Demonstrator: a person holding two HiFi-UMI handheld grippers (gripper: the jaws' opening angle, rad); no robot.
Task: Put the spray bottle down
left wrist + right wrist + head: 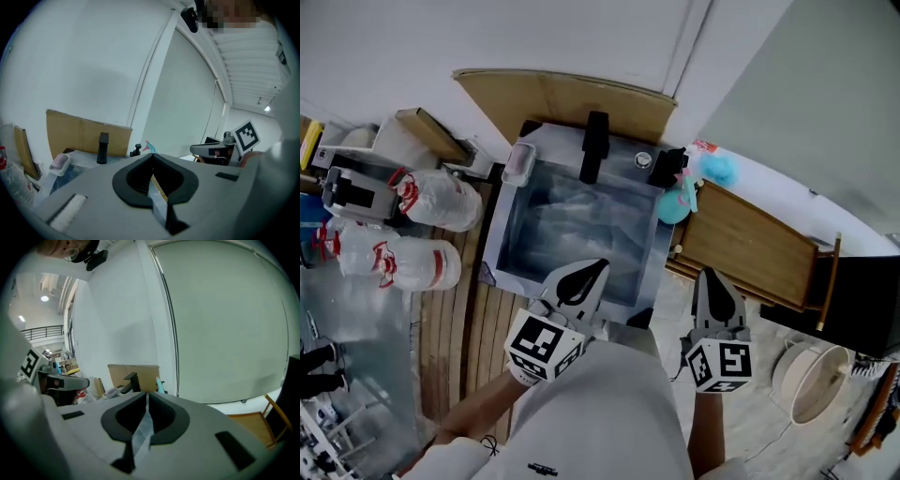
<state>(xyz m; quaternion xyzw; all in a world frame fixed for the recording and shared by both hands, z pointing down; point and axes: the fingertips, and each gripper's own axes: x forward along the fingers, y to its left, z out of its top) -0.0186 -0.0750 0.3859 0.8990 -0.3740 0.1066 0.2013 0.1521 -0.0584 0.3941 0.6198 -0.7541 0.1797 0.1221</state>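
The teal spray bottle with a pink trigger stands upright at the sink's right rim, beside the wooden counter. Neither gripper touches it. My left gripper hangs over the sink's near edge, its jaws shut and empty. My right gripper is also shut with nothing in it, just in front of the counter and nearer to me than the bottle. The left gripper view shows the bottle small and far beyond the closed tips. In the right gripper view the bottle peeks above the closed tips.
A black faucet stands at the sink's back, with a cardboard sheet behind it. A small clear container sits at the back left corner. Two plastic bottles lie at the left. A blue fluffy object is behind the spray bottle.
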